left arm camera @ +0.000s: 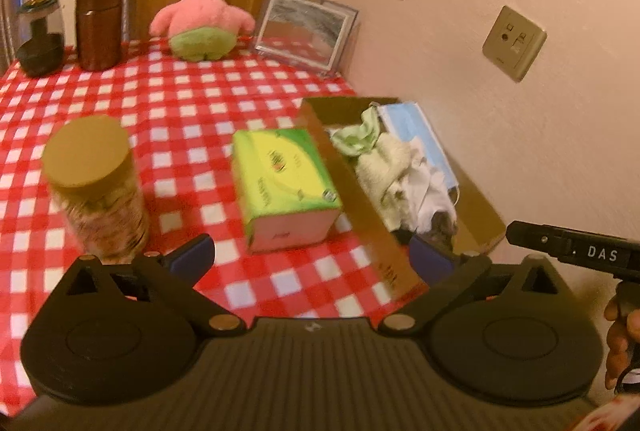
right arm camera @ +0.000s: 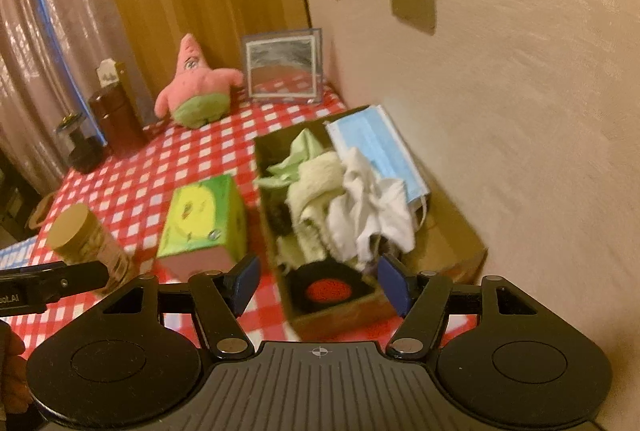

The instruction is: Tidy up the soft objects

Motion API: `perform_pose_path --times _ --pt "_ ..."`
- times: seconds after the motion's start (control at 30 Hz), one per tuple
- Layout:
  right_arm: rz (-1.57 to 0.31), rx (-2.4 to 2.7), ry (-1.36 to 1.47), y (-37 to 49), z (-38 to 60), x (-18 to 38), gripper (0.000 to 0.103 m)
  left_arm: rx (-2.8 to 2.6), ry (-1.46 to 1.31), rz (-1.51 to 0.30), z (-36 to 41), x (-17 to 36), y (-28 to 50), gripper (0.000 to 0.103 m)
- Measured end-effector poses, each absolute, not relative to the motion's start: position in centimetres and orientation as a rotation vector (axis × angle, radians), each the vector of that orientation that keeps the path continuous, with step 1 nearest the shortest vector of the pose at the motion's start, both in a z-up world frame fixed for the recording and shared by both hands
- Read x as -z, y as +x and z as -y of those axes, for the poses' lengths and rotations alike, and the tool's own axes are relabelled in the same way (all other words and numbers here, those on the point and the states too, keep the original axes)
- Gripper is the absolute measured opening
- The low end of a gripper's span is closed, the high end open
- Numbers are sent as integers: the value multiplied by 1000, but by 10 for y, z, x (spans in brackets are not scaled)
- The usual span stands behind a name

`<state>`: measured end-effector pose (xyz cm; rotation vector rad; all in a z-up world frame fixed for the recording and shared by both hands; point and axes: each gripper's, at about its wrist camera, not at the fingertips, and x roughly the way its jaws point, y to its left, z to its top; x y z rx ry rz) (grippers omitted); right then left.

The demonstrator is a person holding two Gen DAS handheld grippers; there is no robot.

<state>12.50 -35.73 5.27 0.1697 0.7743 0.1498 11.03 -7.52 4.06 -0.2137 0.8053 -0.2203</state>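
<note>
1. My left gripper (left arm camera: 312, 257) has its blue-padded fingers (left arm camera: 196, 255) spread wide with nothing between them; it hovers over the near edge of the red-and-white checked tabletop (left arm camera: 168, 99).
2. My right gripper (right arm camera: 322, 281) is likewise spread and empty, poised just above the near end of the brown cardboard box (right arm camera: 460, 247) that lies along the tabletop's right edge, against the wall.
3. The box already holds a heap of soft things: a pale green cloth (right arm camera: 300, 159), a cream knitted towel (right arm camera: 320, 187), a white crumpled rag (right arm camera: 372, 207) and a blue surgical face mask (right arm camera: 372, 147) propped on its far wall side. A black round item with a red centre (right arm camera: 330, 289) sits at the box's near end; I cannot tell what it is.
4. The pink star-shaped plush toy with green shorts (left arm camera: 202, 17) stands upright near the far edge of the tabletop, well apart from the box and beside a framed mirror (left arm camera: 304, 27) in the far right corner.
5. Left of the box, just beside it, lies a green-and-yellow tissue pack (left arm camera: 284, 183); a gold-lidded glass jar (left arm camera: 96, 187) stands near the left front edge.
6. Judgement: the gathering step is well along, and the plush toy looks like the remaining loose soft thing. The next move would call for a long reach over the tissue pack to the far edge, fingers kept wide to span the toy's body.
</note>
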Motion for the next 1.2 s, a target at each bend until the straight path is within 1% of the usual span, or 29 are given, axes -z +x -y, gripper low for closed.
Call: perform_pose_path --times 0.27,0.4,0.7,1.2 --pt "-810 -155 144 90 330 -47 69 182 -186 -821 61 -36 76 102" --pt "-824 -155 145 71 327 -44 71 160 -135 -820 68 -35 56 102" --pt "-864 -175 96 43 323 -36 78 103 -152 -842 82 -32 21 102" --pt "-857 -212 101 2 317 -41 80 68 -110 -833 89 -40 -26 102"
